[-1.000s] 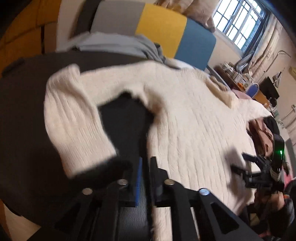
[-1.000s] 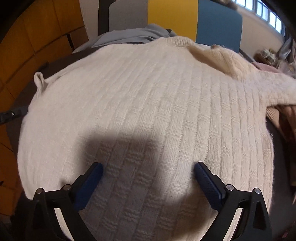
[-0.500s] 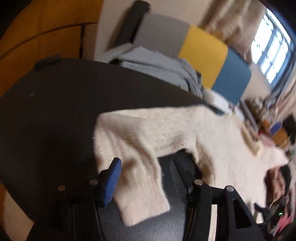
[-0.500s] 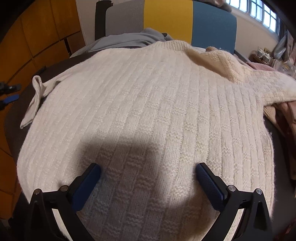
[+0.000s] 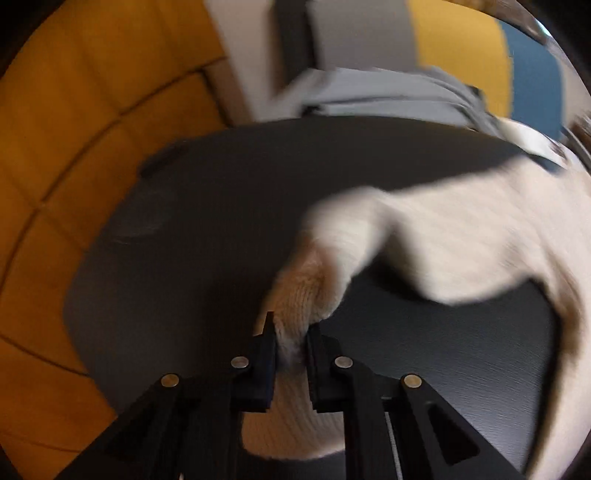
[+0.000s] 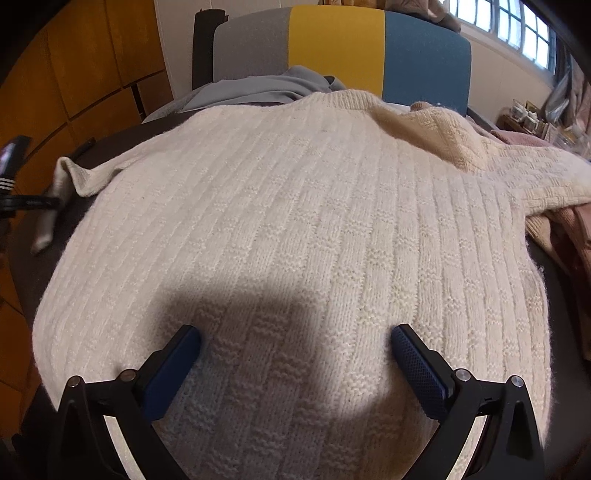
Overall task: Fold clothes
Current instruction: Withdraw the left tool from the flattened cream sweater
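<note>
At lower centre: left gripper (image 5: 290,338) closing on sweater (image 6: 295,221) sleeve (image 5: 299,295) | right gripper (image 6: 295,343) wide open over sweater, gripping nothing

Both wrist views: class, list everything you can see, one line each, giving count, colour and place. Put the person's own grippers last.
sweater: one, cream knit, spread flat across the dark table
sleeve: one, cream, pulled out to the sweater's left side, its end bunched in the left gripper
table: one, dark, under the sweater
grey garment: one, grey, lying beyond the sweater's far edge
chair: one, back panels grey, yellow and blue, behind the table
pink clothes: a heap, pinkish, at the table's right edge; count unclear
wooden panels: orange-brown, along the left wall
window: one, upper right
left gripper: black, jaws closing, pinching the sleeve
right gripper: black with blue pads, open over the sweater's near part
</note>
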Tool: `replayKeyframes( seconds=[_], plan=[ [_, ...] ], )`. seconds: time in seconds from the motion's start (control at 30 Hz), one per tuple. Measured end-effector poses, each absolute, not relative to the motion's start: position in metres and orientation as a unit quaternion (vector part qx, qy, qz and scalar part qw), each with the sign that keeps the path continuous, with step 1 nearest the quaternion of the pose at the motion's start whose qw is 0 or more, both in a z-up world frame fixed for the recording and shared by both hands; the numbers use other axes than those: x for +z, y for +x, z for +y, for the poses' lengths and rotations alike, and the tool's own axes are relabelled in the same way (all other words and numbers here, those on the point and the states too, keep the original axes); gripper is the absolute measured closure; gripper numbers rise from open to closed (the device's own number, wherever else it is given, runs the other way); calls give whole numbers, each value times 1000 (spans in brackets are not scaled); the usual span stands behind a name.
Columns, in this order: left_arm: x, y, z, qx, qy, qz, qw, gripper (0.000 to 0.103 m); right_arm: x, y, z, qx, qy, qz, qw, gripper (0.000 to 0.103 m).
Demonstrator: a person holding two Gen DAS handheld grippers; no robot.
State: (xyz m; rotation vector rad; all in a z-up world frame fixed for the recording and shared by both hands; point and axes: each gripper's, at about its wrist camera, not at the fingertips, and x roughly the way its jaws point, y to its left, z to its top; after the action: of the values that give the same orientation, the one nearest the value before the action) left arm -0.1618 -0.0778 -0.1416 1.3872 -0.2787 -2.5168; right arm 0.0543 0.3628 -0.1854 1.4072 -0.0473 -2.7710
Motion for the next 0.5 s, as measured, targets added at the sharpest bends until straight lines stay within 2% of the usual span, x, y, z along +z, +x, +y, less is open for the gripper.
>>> replayKeyframes(
  seconds=[0.1, 0.13, 0.23, 0.33, 0.37, 0.47, 0.5],
  plan=[
    [-138, -178, -119, -850, 492, -91, 168, 83, -186, 53, 362, -891, 454, -16, 14, 0],
    [-132, -177, -125, -854, 487, -63, 171, 80, -186, 52, 362, -891, 454, -17, 13, 0],
    [-115, -172, -129, -871, 469, 4, 149, 79, -186, 51, 362, -890, 455, -17, 10, 0],
    [-105, -161, -74, -891, 451, -27, 45, 79, -184, 49, 363, -887, 460, -19, 13, 0],
    [-104, -159, -58, -893, 447, -45, 32, 76, -182, 47, 365, -885, 465, -23, 16, 0],
    [-94, -157, -24, -897, 433, -84, 31, 77, -169, 43, 373, -885, 463, -47, 30, 2],
    [-92, -159, -32, -896, 436, -67, 42, 77, -162, 42, 375, -889, 455, -48, 30, 2]
  ],
)
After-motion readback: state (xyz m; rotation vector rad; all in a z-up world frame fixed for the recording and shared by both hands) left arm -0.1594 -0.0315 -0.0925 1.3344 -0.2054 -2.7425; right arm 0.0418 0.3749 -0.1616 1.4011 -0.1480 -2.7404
